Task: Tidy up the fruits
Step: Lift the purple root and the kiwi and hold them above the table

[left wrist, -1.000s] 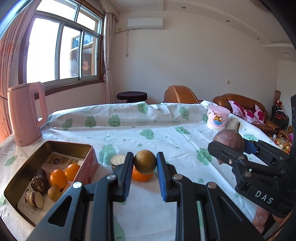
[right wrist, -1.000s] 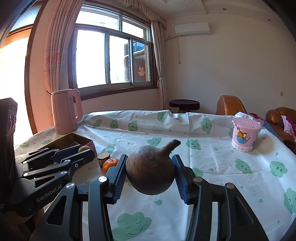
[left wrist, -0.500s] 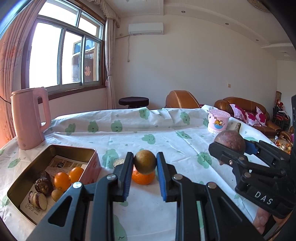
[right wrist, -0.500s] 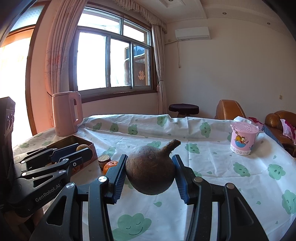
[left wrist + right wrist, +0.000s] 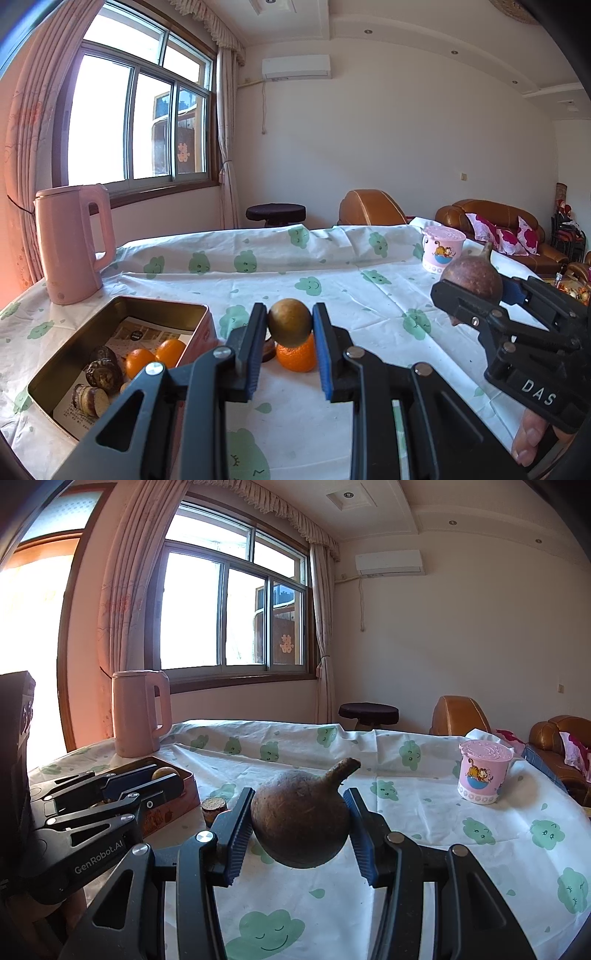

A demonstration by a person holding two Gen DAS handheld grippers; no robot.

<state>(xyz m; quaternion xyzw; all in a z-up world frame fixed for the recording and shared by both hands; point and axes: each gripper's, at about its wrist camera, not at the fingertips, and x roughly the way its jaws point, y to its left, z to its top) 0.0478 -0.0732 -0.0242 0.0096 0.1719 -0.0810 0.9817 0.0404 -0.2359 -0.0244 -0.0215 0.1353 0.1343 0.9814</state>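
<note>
Gripping a small round olive-brown fruit point(image 5: 289, 322) between blue pads, left gripper point(image 5: 289, 341) closed about as far as it goes, fruit lifted clear of the tablecloth point(image 5: 332, 280). Likely light and firm, smooth-skinned, so prone to rolling out if the squeeze slackens; held across its widest part, which looks the sound place. Directly below, on the cloth, an orange point(image 5: 296, 356) near the front edge of the table, probably softer and easily bruised. Beside it to the left, a metal tin point(image 5: 122, 308) lined with printed paper, holding two more oranges and several dark brown pieces; tin wall stands between fruit and its floor, so needs clearing from above. Farther back, near the left edge, a pink kettle point(image 5: 72, 242); toward the far right corner, a pink cartoon cup point(image 5: 442, 251). Well apart from both.

Seen from the right wrist: right gripper point(image 5: 300, 830) partly open yet clamped on a large brown gourd-shaped fruit point(image 5: 301, 818) with a curved stem pointing up and right. Judged heavier, hard-shelled and rough, so less slippery; pads at its broad middle, stem left free, sensibly, as it could snap. Held above the cloth near the front edge. To the left, the other gripper hovering over the tin, crowding that approach. A small cut brown piece point(image 5: 213, 808) on the cloth just by the tin corner.
</note>
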